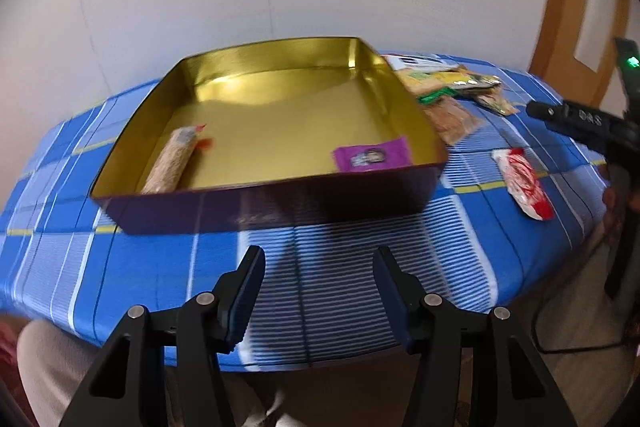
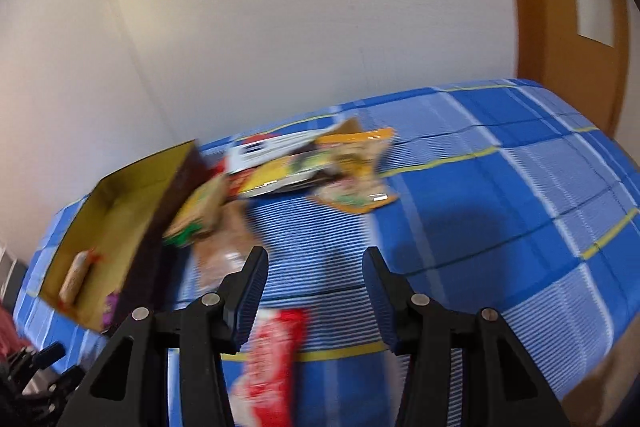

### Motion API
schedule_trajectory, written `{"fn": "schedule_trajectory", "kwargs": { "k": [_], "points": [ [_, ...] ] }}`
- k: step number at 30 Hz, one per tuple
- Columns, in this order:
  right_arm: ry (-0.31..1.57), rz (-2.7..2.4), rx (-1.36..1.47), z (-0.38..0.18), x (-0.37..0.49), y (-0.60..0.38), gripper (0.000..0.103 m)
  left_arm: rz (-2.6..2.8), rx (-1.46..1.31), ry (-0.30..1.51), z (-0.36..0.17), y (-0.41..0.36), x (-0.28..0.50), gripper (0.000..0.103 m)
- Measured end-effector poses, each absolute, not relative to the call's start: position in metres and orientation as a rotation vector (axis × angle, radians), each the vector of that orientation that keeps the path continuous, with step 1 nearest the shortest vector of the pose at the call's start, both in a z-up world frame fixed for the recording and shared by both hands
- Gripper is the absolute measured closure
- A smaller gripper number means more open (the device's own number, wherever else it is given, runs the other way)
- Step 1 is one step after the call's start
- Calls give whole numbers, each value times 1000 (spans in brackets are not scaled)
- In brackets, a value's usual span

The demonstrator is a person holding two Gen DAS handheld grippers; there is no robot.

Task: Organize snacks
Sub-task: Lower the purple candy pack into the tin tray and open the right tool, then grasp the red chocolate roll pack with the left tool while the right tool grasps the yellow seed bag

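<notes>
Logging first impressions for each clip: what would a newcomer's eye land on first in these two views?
Most striking is the big gold-lined tin in the middle of the blue checked tablecloth, with a long tan snack stick and a purple packet already inside. To its right lies a heap of loose snack packets, with a red-and-white wrapper apart, just below the open right gripper. The left gripper is open and empty too.

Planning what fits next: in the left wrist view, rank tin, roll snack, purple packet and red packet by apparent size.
1. tin
2. roll snack
3. red packet and purple packet look alike; the tin's wall hides part of the purple one, so unranked.
</notes>
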State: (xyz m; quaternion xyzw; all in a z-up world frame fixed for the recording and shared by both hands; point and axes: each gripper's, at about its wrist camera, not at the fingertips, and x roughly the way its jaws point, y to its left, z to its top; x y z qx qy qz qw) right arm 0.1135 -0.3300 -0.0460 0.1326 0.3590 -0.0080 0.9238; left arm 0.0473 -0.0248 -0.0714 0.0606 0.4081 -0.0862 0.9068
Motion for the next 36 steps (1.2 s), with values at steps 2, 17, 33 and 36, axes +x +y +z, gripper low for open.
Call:
{"fn": "schedule_trajectory", "kwargs": {
  "k": [2, 17, 33, 36],
  "points": [
    [736, -78, 280, -49, 113, -344, 53, -197, 159, 826, -68, -35, 46, 45],
    [635, -208, 413, -60, 98, -381, 53, -394, 211, 845, -48, -127, 77, 23],
    [579, -236, 540, -59, 85, -405, 53, -512, 239, 916, -74, -205, 115, 23],
    [586, -242, 542, -60, 86, -406, 53, -547, 218, 939, -81, -207, 122, 24]
  ]
}}
